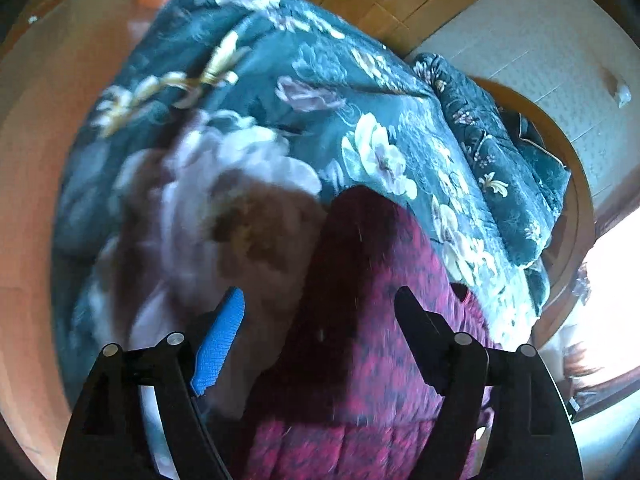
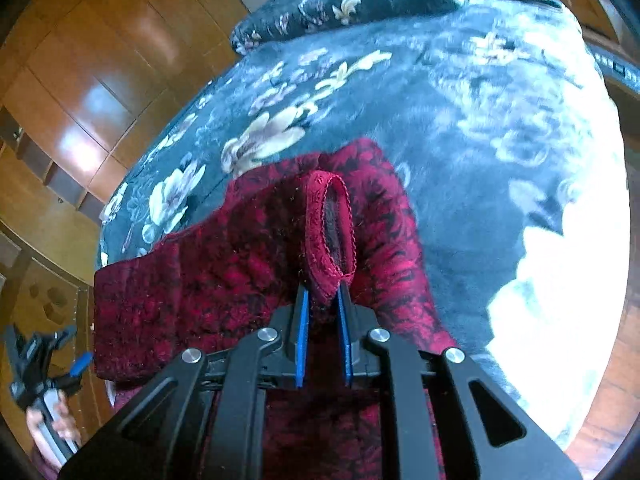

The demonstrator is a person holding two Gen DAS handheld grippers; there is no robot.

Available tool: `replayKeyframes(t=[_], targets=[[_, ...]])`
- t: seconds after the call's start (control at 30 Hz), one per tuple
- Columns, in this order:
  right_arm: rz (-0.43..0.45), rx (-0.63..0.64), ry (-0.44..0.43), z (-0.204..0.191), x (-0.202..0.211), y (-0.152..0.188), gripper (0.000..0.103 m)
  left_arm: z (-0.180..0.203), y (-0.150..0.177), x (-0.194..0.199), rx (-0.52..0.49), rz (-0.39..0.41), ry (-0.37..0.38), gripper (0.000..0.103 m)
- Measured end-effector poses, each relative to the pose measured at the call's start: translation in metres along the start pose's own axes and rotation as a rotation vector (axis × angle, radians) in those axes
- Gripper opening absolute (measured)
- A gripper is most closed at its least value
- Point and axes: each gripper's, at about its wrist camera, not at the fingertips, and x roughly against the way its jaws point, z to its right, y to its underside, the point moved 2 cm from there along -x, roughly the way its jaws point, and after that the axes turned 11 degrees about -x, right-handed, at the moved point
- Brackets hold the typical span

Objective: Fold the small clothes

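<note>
A dark red patterned garment [image 2: 224, 272] lies spread on a bed with a dark teal floral cover [image 2: 400, 92]. My right gripper [image 2: 323, 291] is shut on a stitched, looped edge [image 2: 320, 216] of the garment, the fabric pinched between its blue pads [image 2: 303, 332]. In the left wrist view the same red garment [image 1: 360, 264] lies under and between the wide-spread fingers of my left gripper [image 1: 320, 294], which is open and grips nothing. That view is blurred. The left gripper [image 2: 76, 346] also shows at the lower left of the right wrist view, held by a hand [image 2: 52, 424].
A folded quilt [image 1: 500, 168] of matching floral cloth lies at the far end of the bed. Wooden floor [image 1: 28, 168] runs along the bed's side, and wooden cabinets [image 2: 100, 60] stand beyond it. Strong sunlight washes out the cover at the right [image 2: 560, 300].
</note>
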Motion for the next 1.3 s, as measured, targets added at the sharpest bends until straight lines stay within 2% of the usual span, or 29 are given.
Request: replayKeyframes(t=[0.07,0.17,0.2,0.23,0.27,0.3,0.37,0.43,0.5,0.53,0.57,0.6,0.63,0.7,0.73,0.77,0.8,0.83,0.9,1.0,1.07,1.1,1.17,1.2,1.3], targets=[[-0.017,0.009,0.009,0.004,-0.005,-0.002,0.012,0.001,-0.010,-0.017,0.020,-0.033,0.059,0.077],[-0.054,0.014,0.028,0.009,-0.021,-0.003,0.012,0.002,-0.015,-0.040,0.046,-0.079,0.109,0.077],[-0.052,0.022,0.028,0.008,-0.022,-0.002,0.012,0.003,-0.015,-0.045,0.047,-0.090,0.113,0.070],[-0.050,0.031,0.030,0.008,-0.023,-0.001,0.012,0.005,-0.015,-0.049,0.042,-0.089,0.108,0.059],[-0.051,0.040,0.032,0.008,-0.023,-0.001,0.012,0.009,-0.015,-0.052,0.018,-0.088,0.113,0.029],[-0.052,0.045,0.032,0.008,-0.024,-0.001,0.012,0.016,-0.012,-0.049,-0.025,-0.067,0.073,0.024],[-0.050,0.043,0.023,0.008,-0.021,-0.002,0.012,0.026,-0.007,-0.038,-0.075,-0.008,0.044,0.019],[-0.034,0.039,-0.001,0.006,-0.013,-0.003,0.012,0.034,-0.001,-0.025,-0.149,0.045,-0.032,0.019],[-0.031,0.040,-0.007,0.005,-0.012,-0.002,0.012,0.034,0.005,-0.038,-0.192,0.018,-0.154,0.020],[-0.043,0.046,0.009,0.005,-0.017,0.000,0.012,0.031,0.006,-0.046,-0.195,-0.007,-0.188,0.023],[-0.057,0.055,0.028,0.004,-0.024,0.003,0.012,0.028,0.006,-0.058,-0.200,-0.044,-0.243,0.036],[-0.059,0.070,0.039,0.002,-0.029,0.003,0.012,0.027,0.006,-0.059,-0.202,-0.046,-0.281,0.056],[-0.058,0.084,0.047,0.000,-0.032,0.002,0.012,0.026,0.005,-0.053,-0.200,-0.028,-0.333,0.060],[-0.071,0.075,0.047,0.001,-0.031,0.000,0.014,0.030,0.003,-0.029,-0.195,0.041,-0.374,0.060],[-0.076,0.072,0.042,0.002,-0.027,-0.001,0.021,0.033,0.004,-0.017,-0.199,0.078,-0.393,0.060],[-0.072,0.069,0.035,0.004,-0.019,-0.004,0.025,0.037,0.006,-0.006,-0.206,0.113,-0.382,0.060],[-0.061,0.067,0.034,0.003,-0.013,-0.007,0.031,0.046,0.011,0.004,-0.231,0.145,-0.320,0.059],[-0.036,0.068,0.032,0.001,-0.003,-0.009,0.041,0.053,0.014,0.008,-0.253,0.154,-0.299,0.059],[0.043,0.111,0.007,-0.013,0.017,-0.014,0.048,0.073,0.026,0.005,-0.364,0.141,-0.270,0.059],[0.040,0.189,-0.036,-0.040,0.017,-0.015,0.048,0.081,0.032,-0.016,-0.416,0.075,-0.237,0.056],[0.000,0.232,-0.042,-0.054,0.001,-0.010,0.047,0.080,0.040,-0.031,-0.439,0.039,-0.273,0.052],[-0.011,0.247,-0.020,-0.057,-0.010,-0.007,0.045,0.075,0.046,-0.039,-0.435,0.022,-0.284,0.052],[-0.039,0.259,0.088,-0.051,-0.034,-0.003,0.044,0.064,0.055,-0.049,-0.446,0.000,-0.290,0.052],[-0.058,0.248,0.126,-0.041,-0.046,-0.001,0.040,0.062,0.059,-0.054,-0.469,-0.001,-0.293,0.052],[-0.021,0.301,0.125,-0.026,-0.061,0.013,0.039,0.063,0.062,-0.058,-0.490,0.007,-0.311,0.052]])
